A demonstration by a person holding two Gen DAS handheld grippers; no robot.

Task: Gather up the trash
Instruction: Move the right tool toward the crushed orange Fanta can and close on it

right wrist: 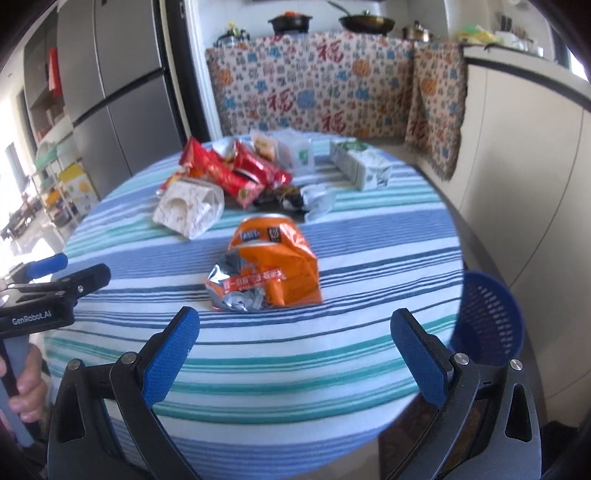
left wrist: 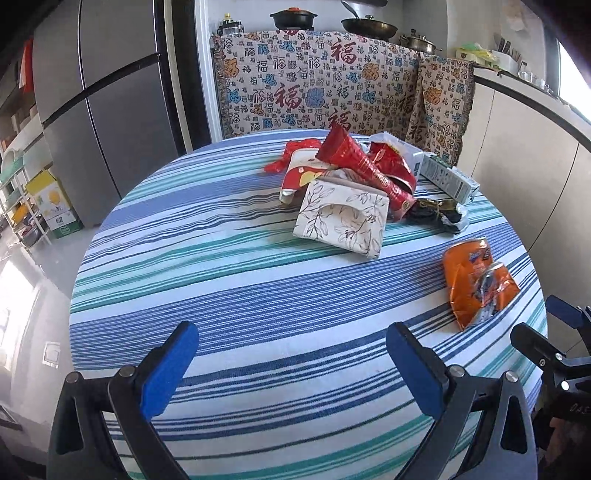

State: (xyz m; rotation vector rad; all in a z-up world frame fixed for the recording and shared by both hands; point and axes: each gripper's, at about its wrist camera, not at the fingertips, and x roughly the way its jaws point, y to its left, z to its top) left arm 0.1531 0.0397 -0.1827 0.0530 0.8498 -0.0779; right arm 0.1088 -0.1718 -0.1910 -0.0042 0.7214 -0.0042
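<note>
Orange and crumpled, the snack bag (right wrist: 271, 266) lies on the striped tablecloth (right wrist: 258, 369) just ahead of the right gripper (right wrist: 295, 354), whose blue pads stand wide apart with nothing between them. Beyond it, at the far side of the round table, a heap of red wrappers (left wrist: 369, 166), a floral tissue pack (left wrist: 341, 218) and a white carton (left wrist: 448, 179) lie close together. Left gripper (left wrist: 291, 365) is also spread apart above bare cloth, and a blue mesh basket (right wrist: 487, 317) stands beside the table edge at right.

One orange bag (right wrist: 275, 266), one carton (right wrist: 360, 166), one basket (right wrist: 487, 317) — two pans (left wrist: 369, 25).
</note>
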